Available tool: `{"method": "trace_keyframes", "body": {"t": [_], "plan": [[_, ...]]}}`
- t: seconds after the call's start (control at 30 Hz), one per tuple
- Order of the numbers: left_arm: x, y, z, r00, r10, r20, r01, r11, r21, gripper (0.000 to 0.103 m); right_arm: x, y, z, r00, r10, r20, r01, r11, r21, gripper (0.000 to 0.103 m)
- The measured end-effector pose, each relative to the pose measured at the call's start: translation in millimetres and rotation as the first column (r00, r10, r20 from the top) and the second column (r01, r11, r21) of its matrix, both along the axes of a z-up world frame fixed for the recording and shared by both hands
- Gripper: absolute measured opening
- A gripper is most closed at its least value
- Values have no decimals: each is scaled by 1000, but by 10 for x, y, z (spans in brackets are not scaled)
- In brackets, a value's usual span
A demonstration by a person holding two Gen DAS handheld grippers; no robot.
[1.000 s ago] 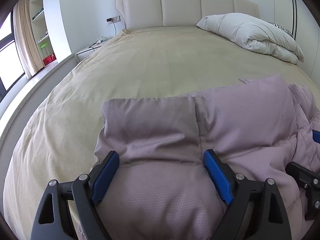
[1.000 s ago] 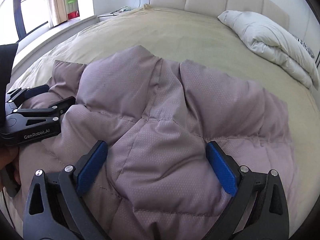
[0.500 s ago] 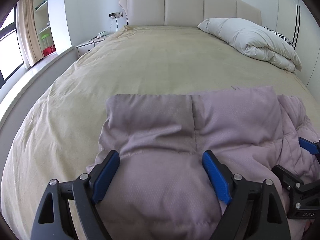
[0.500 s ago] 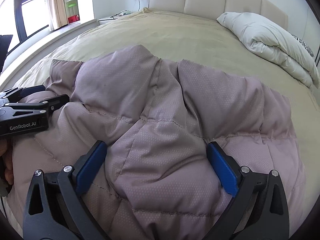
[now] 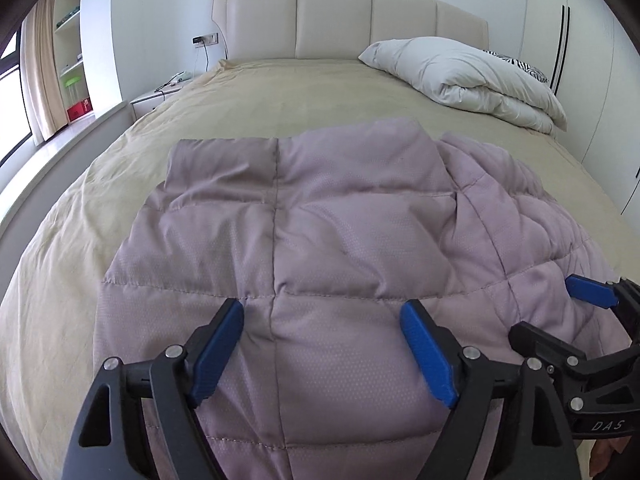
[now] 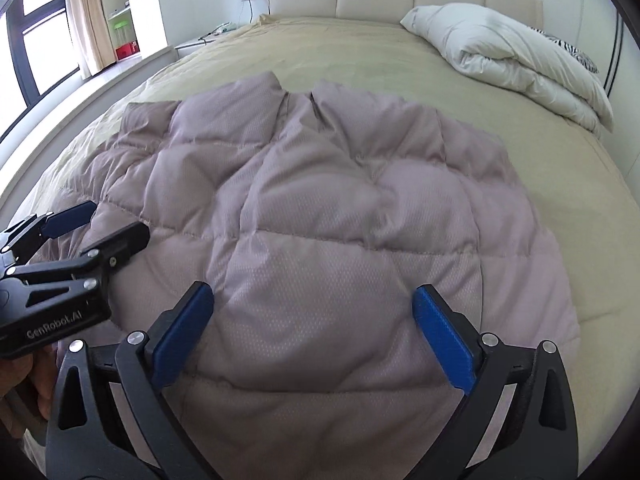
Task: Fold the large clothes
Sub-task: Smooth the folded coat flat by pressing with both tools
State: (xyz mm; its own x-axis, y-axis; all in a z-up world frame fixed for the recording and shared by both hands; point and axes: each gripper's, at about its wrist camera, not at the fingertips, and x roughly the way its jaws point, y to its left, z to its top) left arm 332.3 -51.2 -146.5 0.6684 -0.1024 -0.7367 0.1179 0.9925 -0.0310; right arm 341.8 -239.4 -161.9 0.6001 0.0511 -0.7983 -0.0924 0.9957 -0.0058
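Note:
A mauve quilted down jacket (image 5: 340,216) lies spread on the beige bed cover (image 5: 280,96); it also fills the right wrist view (image 6: 320,208). My left gripper (image 5: 324,344) is open, its blue pads either side of the jacket's near part, gripping nothing. My right gripper (image 6: 314,332) is open over the jacket's near hem, also empty. The right gripper (image 5: 576,320) shows at the right edge of the left wrist view. The left gripper (image 6: 92,232) shows at the left edge of the right wrist view.
A folded white duvet (image 5: 472,76) and a zebra-print pillow (image 5: 520,66) lie at the bed's far right. A cream headboard (image 5: 340,20) stands behind. A nightstand (image 5: 160,96), shelves and a window are at the left.
Both grippers have pulled back and risen, so more of the jacket shows and it lies flatter and more spread out. Both stay open.

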Motion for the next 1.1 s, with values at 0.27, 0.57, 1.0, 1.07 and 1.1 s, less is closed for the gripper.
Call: {"method": "trace_keyframes", "body": {"t": [0.27,0.57,1.0,1.07,1.1], "plan": [[78,-54,-163,1000,-13,20,12,999,34,87,21,61,-211,1000,-8,9,9,998,-59,103],[95,-43,-225,999,-16,43,15,1000,22,88,42,81,-236,1000,-1,16,2,997,-73,103],[-246,313,124,997,2,78,-1,1000,-12,86,-199,-78,102,996,-8,89,13,998,-61,102],[-322,417,113,996,25,85,-26,1000,8,86,-335,-193,201,992,-32,122,41,996,-74,102],[-346,462,86,996,34,80,-34,999,6,86,-403,-275,234,990,-53,133,64,995,-78,102]]}}
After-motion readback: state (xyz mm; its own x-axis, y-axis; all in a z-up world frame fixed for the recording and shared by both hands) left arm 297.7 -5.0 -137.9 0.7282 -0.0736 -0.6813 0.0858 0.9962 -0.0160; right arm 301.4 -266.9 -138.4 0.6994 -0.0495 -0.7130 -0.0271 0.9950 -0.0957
